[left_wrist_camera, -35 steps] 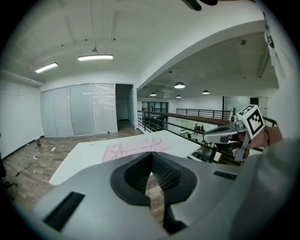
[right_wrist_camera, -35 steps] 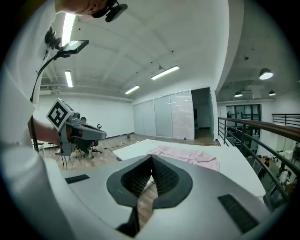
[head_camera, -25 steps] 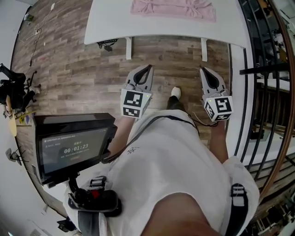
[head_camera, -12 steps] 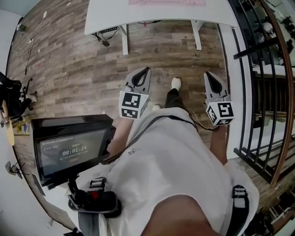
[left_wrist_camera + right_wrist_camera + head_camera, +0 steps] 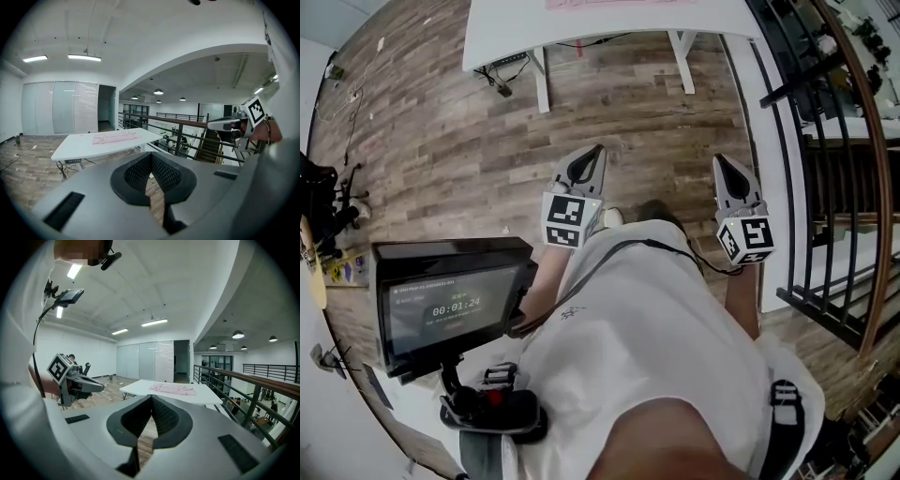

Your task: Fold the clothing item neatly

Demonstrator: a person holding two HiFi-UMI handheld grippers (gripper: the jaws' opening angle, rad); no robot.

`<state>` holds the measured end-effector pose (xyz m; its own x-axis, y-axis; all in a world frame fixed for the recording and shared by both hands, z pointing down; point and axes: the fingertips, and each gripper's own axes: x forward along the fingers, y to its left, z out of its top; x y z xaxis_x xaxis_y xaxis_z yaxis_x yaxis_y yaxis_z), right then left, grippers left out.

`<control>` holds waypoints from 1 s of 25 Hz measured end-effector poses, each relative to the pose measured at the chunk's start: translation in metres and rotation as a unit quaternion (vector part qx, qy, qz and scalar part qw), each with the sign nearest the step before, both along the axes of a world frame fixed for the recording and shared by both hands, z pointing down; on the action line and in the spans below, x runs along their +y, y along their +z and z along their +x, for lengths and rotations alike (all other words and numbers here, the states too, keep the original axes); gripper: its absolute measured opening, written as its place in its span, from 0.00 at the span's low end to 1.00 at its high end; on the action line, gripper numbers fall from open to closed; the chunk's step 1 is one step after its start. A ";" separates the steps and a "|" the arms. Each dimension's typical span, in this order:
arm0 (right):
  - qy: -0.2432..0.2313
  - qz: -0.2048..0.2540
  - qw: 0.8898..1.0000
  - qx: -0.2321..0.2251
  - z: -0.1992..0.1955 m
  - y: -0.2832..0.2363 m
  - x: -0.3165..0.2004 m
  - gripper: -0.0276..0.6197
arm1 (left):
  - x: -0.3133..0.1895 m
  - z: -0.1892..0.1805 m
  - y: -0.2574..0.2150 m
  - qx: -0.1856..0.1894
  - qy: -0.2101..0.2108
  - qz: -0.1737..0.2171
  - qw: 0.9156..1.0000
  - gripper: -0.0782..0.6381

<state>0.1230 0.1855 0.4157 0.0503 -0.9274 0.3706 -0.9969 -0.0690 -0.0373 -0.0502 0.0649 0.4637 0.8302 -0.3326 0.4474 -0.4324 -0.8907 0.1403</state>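
Out ahead of you, on the white table [image 5: 68, 147], the pink garment [image 5: 115, 137] lies stretched along the tabletop, well apart from both grippers; you stand back on the wood floor [image 5: 441, 141] with your left gripper [image 5: 595, 155] and right gripper [image 5: 719, 164] held side by side over it, both aimed toward the table; each has its jaws pressed together with nothing between them; a black railing [image 5: 178, 139] runs along your right; a dark screen [image 5: 450, 305] sits low at your left.

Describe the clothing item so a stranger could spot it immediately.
Find the white table standing on the wooden floor beside the railing. The pink garment lies flat on its top. It is the only thing visible on the table.
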 end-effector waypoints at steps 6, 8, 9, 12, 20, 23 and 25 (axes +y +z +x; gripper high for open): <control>-0.011 0.014 1.000 -0.014 0.003 -0.002 0.012 0.05 | 0.014 0.017 -0.004 0.005 -0.008 -0.002 1.000 0.11; -0.018 0.014 1.000 -0.021 0.007 -0.001 0.019 0.05 | 0.020 0.025 -0.007 0.001 -0.010 0.004 1.000 0.11; -0.022 0.012 0.999 -0.024 0.009 0.000 0.024 0.05 | 0.024 0.030 -0.009 0.001 -0.012 0.004 1.000 0.11; -0.037 0.009 0.999 -0.030 0.018 -0.003 0.045 0.05 | 0.046 0.045 -0.019 0.007 -0.019 0.003 1.000 0.11; -0.070 0.014 0.996 -0.051 0.035 -0.002 0.107 0.05 | 0.116 0.066 -0.028 -0.005 -0.034 0.007 0.999 0.11; -0.093 0.019 0.994 -0.052 0.032 -0.002 0.128 0.05 | 0.141 0.065 -0.032 -0.010 -0.049 0.010 0.999 0.11; -0.107 0.023 0.992 -0.054 0.031 -0.003 0.142 0.05 | 0.159 0.067 -0.033 -0.013 -0.058 0.011 0.998 0.11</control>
